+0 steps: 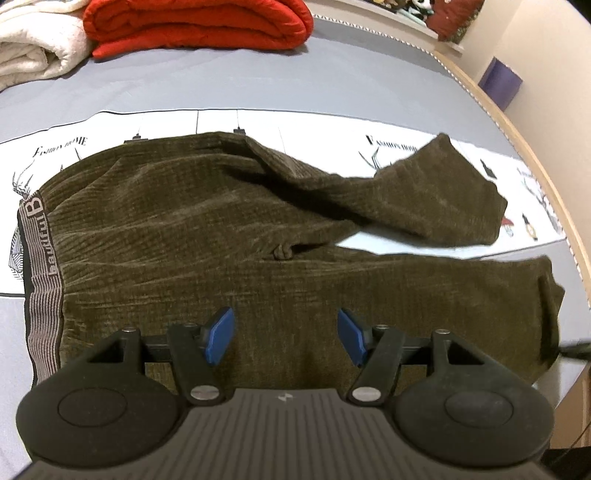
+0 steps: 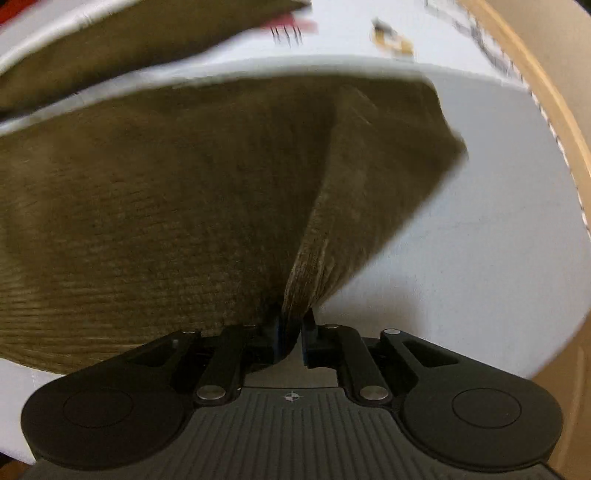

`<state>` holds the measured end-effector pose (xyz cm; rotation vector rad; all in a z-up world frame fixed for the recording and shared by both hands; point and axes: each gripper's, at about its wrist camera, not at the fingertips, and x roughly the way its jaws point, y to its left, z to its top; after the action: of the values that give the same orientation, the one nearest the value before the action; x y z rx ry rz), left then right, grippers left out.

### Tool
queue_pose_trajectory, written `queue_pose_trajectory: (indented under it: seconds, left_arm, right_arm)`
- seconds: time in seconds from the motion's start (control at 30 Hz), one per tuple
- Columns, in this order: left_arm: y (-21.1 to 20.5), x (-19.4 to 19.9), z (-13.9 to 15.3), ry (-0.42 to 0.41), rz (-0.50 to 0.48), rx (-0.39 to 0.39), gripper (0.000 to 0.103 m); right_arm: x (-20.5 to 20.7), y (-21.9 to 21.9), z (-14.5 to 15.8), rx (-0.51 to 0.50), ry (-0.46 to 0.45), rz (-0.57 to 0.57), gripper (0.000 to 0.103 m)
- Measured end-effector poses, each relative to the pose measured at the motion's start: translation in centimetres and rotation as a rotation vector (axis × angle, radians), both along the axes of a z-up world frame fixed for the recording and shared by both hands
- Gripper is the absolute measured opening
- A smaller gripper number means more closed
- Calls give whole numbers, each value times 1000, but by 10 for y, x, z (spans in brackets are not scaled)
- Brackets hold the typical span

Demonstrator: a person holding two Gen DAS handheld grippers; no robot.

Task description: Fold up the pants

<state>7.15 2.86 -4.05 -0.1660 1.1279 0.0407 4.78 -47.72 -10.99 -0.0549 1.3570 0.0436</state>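
Olive corduroy pants (image 1: 207,221) flat on bed sheet (image 1: 221,85), R gripper pinching a leg hem.
Waistband (image 1: 40,266) at left reads "beautiful B"; sheet print reads "Fashion HOME". L gripper (image 1: 286,334) jaws apart, over near leg, nothing between. R gripper (image 2: 291,332) clamped on bunched hem fabric. Red blanket (image 1: 195,26), white blanket (image 1: 33,44) far side.

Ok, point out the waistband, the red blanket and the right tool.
waistband (image 1: 43,280), left wrist view, striped band.
red blanket (image 1: 195,26), left wrist view, folded top.
right tool (image 2: 293,332), right wrist view, between fingertips pinching pants (image 2: 147,206).
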Motion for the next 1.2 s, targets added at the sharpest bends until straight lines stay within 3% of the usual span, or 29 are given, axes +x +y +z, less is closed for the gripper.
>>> queue_pose_trajectory:
  seconds: [0.07,0.17,0.37,0.43,0.47,0.5,0.53,0.57,0.73,0.83,0.97,1.1,1.2]
  left_arm:
    - [-2,1,-3,6,-7,10,69]
    - [-2,6,-5,9,-3,19,70]
    - [1,17,-7,13,3,22,70]
    - [2,20,-6,11,4,20,70]
    - [3,20,-6,11,5,18,70]
    - [4,21,-6,10,7,17,70]
    - [6,21,-6,11,10,16,70]
    - [7,22,-6,13,13,15,70]
    - [14,19,-5,10,23,13,70]
    - [17,13,-2,6,20,14,70]
    - [26,5,1,4,27,17,70]
    - [47,-6,7,-3,68,17,71]
    - [72,-16,11,-6,114,20,71]
  right_arm:
    - [0,-7,16,34,-131,-8,37]
    - [6,-14,26,-10,-270,-49,54]
    - [44,-24,-6,-53,-249,-182,58]
    - [49,-17,-18,-123,-223,-164,56]
    - [45,-19,-23,-158,-219,-150,48]
    - [46,-19,-25,-193,-215,-146,36]
    - [46,-24,-22,-205,-207,-166,11]
    - [42,-35,-13,-186,-209,-220,9]
    - [27,-95,11,-122,-280,-558,7]
    - [11,-125,5,-102,-224,-746,8]
    - [-10,-157,-14,15,-117,-988,20]
    - [-16,-165,-18,-45,-91,-1054,20]
    - [-19,-163,-4,-132,-149,-1098,20]
